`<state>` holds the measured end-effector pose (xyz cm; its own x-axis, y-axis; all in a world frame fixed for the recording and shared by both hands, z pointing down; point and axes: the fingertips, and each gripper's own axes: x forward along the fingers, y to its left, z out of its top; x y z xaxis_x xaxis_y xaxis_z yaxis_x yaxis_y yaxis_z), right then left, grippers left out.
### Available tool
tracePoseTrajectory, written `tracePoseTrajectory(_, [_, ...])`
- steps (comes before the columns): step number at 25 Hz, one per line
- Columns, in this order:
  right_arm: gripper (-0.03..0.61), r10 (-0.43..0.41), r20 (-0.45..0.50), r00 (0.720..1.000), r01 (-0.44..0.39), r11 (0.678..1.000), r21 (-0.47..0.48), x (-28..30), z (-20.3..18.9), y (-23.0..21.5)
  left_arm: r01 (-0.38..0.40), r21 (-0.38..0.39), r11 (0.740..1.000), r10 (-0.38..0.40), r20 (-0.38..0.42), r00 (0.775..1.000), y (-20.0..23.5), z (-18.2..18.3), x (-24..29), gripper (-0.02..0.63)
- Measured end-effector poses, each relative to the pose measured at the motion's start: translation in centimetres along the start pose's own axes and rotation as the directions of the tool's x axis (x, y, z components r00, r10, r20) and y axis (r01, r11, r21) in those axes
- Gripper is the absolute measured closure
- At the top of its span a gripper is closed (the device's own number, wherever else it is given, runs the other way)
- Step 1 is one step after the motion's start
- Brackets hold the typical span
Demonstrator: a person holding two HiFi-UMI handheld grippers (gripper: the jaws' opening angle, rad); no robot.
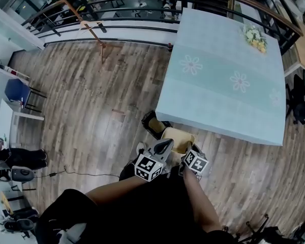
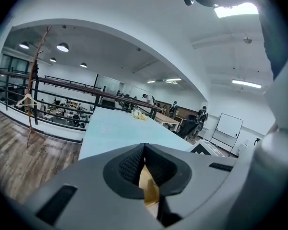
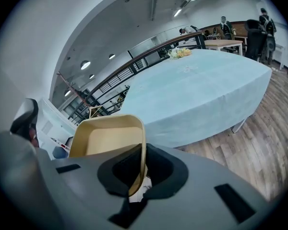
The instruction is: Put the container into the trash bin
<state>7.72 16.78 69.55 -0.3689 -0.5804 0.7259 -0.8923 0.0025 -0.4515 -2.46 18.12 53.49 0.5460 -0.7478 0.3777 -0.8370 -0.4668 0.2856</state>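
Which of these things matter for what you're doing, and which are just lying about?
Part of the job: container, held by left gripper and right gripper; trash bin.
Just lying about: table, flowers, blue chair, coat stand.

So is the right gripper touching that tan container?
Touching: the right gripper view shows the right gripper clamped on the container wall.

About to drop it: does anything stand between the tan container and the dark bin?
Nothing visible does: the tan plastic container, held by the left gripper and right gripper, hangs beside the dark trash bin.
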Motion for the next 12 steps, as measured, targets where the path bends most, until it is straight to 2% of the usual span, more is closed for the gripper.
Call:
tracePoseTrajectory(3, [0.54,-0.039,0.0,0.999,0.039,0.999,-0.006,2.6,-1.5,3.2,0.018,-0.014,1.0,-0.019,-0.011,1.0,5.0,-0.7,-1.8,0.6])
tracePoseTrajectory(12, [0.54,-0.18,-0.041,0.983,0.183,0.981,0.068,7.5,-7.2,12.8,0.069,-0.124,0.99,-0.073,-0.027,0.997,19.3,-1.2,-8.0,0.6])
